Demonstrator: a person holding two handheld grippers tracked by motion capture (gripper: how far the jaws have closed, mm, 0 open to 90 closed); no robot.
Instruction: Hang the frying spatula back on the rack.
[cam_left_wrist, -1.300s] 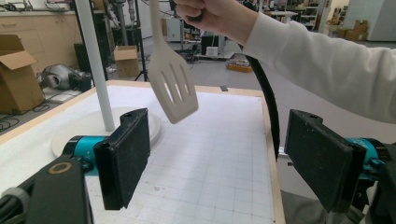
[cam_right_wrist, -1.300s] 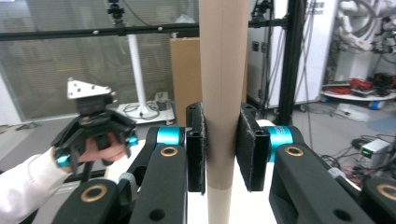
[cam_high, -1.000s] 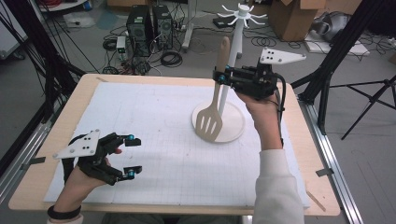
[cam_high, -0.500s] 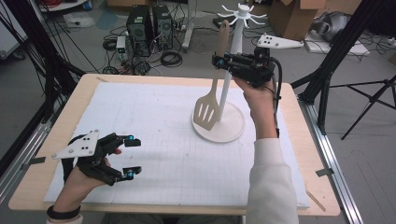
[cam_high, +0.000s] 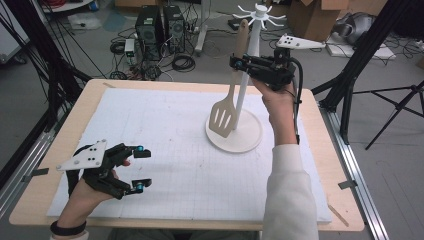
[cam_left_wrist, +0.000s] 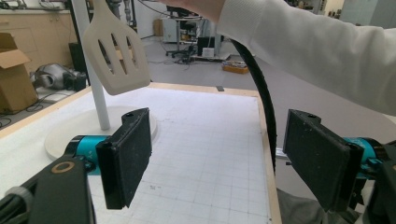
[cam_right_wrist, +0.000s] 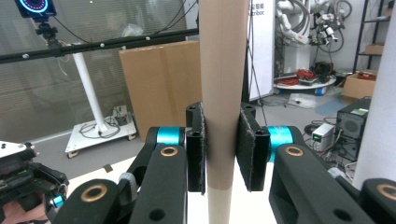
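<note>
White gridded mat (cam_high: 170, 145) on wooden table (cam_high: 337, 165)

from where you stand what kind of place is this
Probably a robotics lab or workshop: black computer towers and tangled cables on the floor, brown cardboard boxes, and white robot arms in the background.

One slotted spatula (cam_high: 223, 114), one white hook stand (cam_high: 248, 75) and two grippers are at the table (cam_high: 165, 90)
</note>
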